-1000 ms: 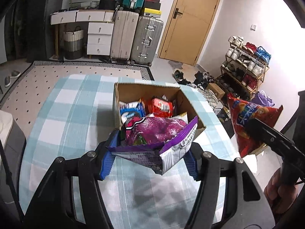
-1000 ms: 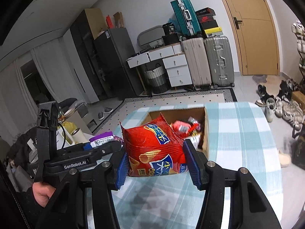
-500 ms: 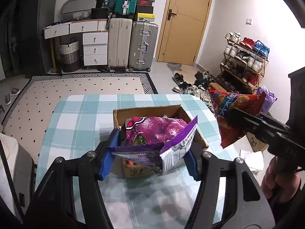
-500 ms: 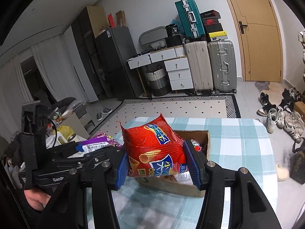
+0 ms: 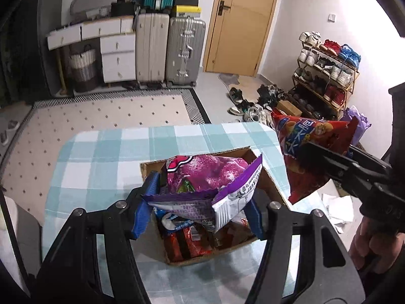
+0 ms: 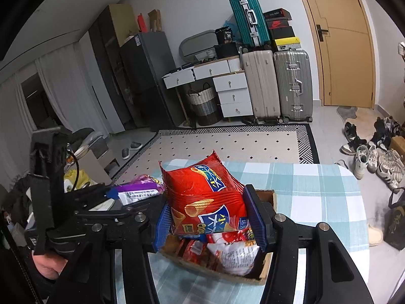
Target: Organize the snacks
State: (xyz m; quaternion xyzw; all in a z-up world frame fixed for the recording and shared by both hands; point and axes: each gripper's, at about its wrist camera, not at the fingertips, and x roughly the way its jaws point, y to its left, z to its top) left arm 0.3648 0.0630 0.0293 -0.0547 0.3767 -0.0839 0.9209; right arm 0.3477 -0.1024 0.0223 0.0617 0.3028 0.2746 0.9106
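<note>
Checked tablecloth below — left tool clamps crinkled purple bag, right tool puffy red bag.

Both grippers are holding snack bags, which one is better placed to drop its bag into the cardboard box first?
Probably left. The left gripper holds the purple snack bag directly over the open cardboard box. The right gripper, clamping the red snack bag, appears off the box's right side in the left view.

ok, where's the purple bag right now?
Left wrist view, centre: purple bag clamped in the left gripper, held above the cardboard box of snacks.
</note>
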